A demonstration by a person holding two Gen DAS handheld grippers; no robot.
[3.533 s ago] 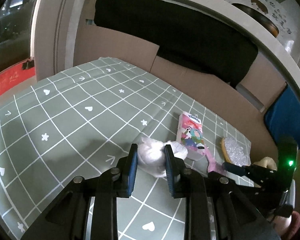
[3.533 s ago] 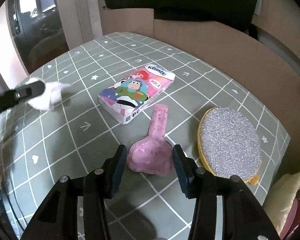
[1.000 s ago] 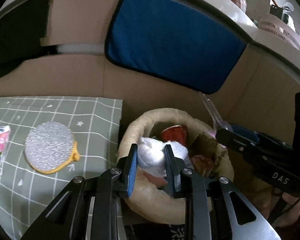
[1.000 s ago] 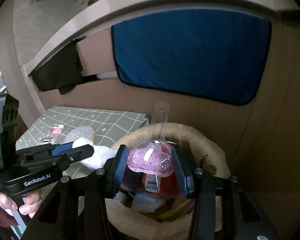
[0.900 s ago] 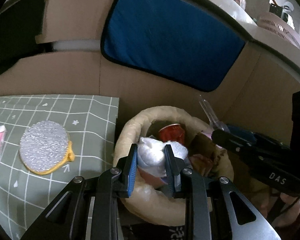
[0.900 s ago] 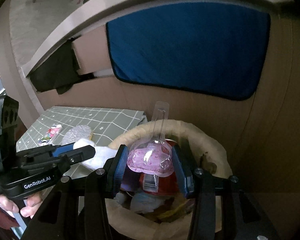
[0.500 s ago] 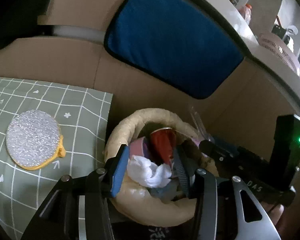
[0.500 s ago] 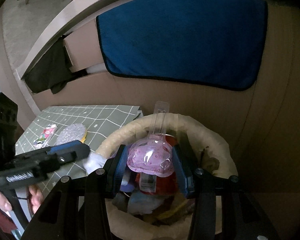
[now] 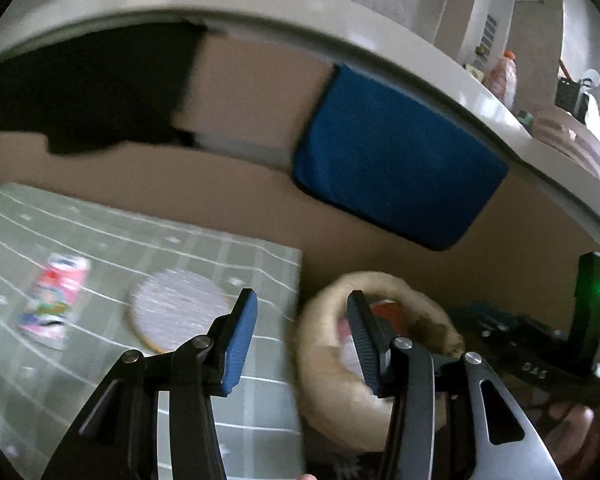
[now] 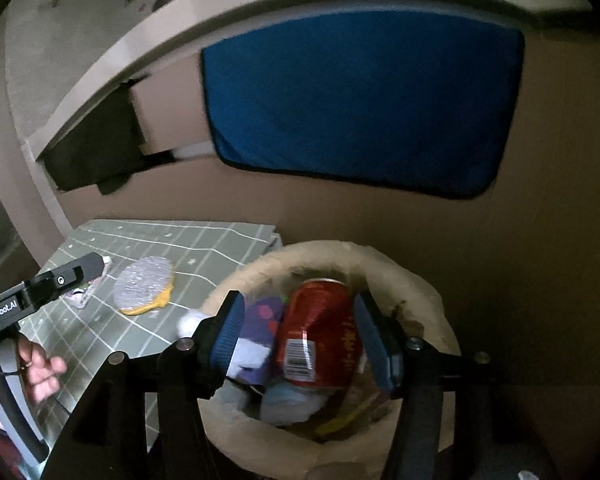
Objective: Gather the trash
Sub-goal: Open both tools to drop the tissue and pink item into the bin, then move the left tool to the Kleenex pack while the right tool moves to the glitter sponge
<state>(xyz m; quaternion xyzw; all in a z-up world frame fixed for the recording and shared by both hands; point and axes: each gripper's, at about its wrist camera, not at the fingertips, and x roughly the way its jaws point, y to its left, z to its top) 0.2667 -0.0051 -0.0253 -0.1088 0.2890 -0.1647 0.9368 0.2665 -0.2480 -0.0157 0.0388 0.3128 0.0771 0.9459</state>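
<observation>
The table (image 9: pixel 100 240) wears a grey-green cloth gridded in white lines with small white marks. On it lie a silvery pad (image 10: pixel 142 284) edged in yellow and a pink packet (image 9: pixel 54 300) printed in several colours. The bin's rim (image 10: pixel 420 280) is beige; inside shows a red can (image 10: pixel 320 332) with a white barcode label. Each claw carries blue pads (image 10: pixel 230 330).
</observation>
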